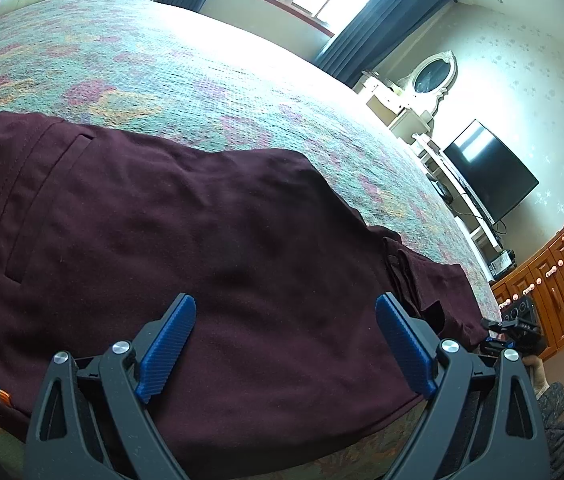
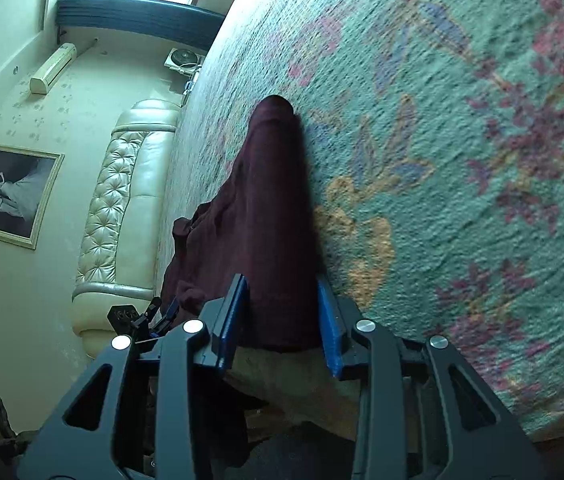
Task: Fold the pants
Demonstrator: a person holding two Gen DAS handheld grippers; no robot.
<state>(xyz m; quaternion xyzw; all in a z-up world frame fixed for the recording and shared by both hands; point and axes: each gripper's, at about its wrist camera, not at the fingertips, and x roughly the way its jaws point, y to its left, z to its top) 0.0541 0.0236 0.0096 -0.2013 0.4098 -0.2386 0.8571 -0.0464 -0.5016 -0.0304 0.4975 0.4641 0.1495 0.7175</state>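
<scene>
Closely clenched, the right gripper [image 2: 282,312] pinches a fold of the maroon pants [image 2: 270,208], which stretch away over the floral bedspread [image 2: 462,160]. Meanwhile the left gripper [image 1: 286,344] hovers released above the pants' waist end.

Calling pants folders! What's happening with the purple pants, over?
Left gripper open, hovering over the maroon pants. Right gripper closed on a pant leg at the edge of the bed. Nothing in the way, over.
</scene>
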